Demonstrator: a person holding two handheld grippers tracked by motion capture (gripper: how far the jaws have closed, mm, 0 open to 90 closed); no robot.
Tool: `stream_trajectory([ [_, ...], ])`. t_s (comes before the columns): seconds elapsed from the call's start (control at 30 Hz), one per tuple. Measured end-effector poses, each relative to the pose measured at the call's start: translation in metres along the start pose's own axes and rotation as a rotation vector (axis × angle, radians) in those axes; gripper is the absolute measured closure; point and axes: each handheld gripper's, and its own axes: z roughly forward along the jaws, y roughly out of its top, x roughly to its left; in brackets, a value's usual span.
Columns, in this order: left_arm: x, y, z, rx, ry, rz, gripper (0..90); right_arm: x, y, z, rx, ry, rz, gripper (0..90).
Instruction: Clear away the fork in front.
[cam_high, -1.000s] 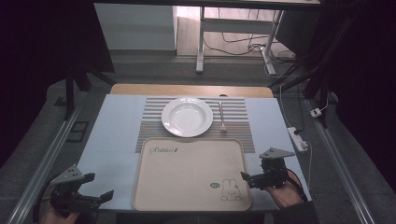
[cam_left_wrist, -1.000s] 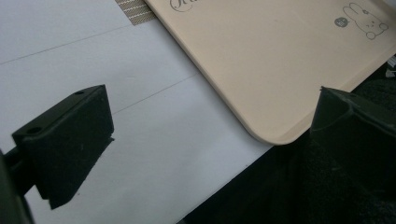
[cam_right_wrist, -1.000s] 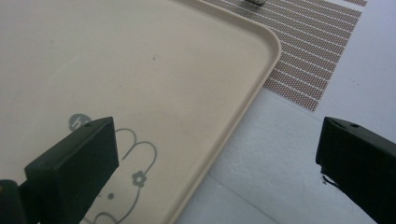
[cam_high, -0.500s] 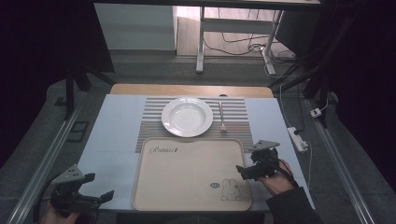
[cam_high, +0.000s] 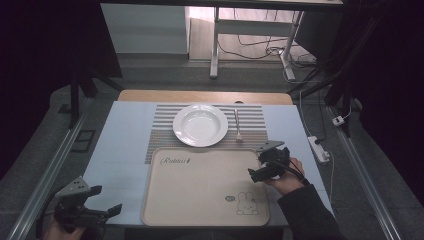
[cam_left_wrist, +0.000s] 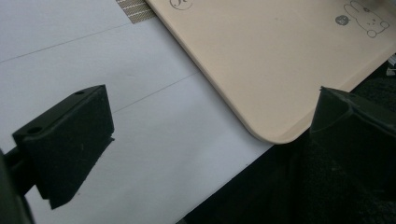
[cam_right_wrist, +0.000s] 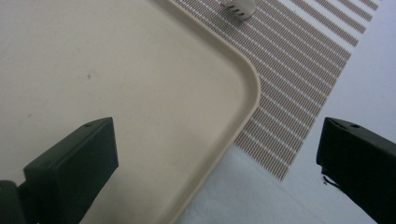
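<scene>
Tray (cam_high: 200, 190) lay flat at the near edge of the worktop (cam_high: 125, 145), its far edge overlapping the striped mat (cam_high: 255, 120) bearing plate (cam_high: 200, 125) and fork (cam_high: 238, 127). Right tongs (cam_high: 261, 170) hung wide open over its far right corner; left tongs (cam_high: 100, 212), equally wide, sat off its near left corner. Likely an approach step: next, close on the rim.

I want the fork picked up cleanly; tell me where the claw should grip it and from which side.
Probably grip the fork mid-handle, from above, jaws straddling its width. It lies flat on the striped placemat, handle pointing away, close beside the white plate, so a low sideways approach looks blocked there.
</scene>
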Motion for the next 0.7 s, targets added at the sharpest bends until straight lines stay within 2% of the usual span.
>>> stream_trajectory([
  [0.17,0.000,0.000,0.000,0.001,0.000,-0.001,0.0,-0.001,0.014,0.011,0.015,-0.036,-0.050,0.0],
  [0.43,0.000,0.000,0.000,0.001,-0.001,-0.002,0.0,-0.008,0.031,0.021,0.027,-0.063,-0.075,0.0],
  [0.7,0.001,0.000,0.000,0.001,-0.003,-0.004,0.0,-0.013,0.048,0.035,0.041,-0.109,-0.130,0.0],
])
